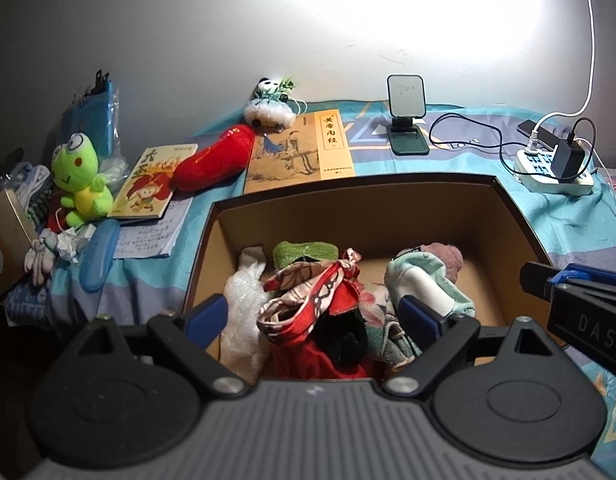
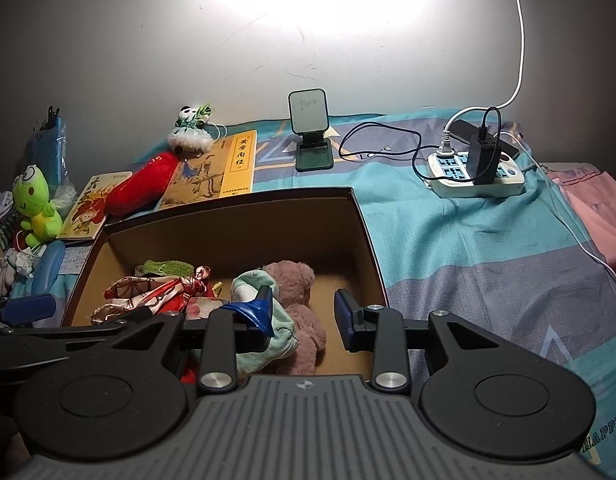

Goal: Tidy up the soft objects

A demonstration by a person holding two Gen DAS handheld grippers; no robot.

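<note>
A brown cardboard box on the bed holds several soft things: a red patterned scarf, a white fluffy cloth, a green cloth, a mint towel and a pink plush bear. My left gripper is open above the scarf pile. My right gripper is open over the bear and the towel, holding nothing. A green frog plush, a red plush and a panda plush lie outside the box.
Two books, a blue case and papers lie left of the box. A phone stand, a power strip with cables and a phone are behind on the blue sheet. The wall is close behind.
</note>
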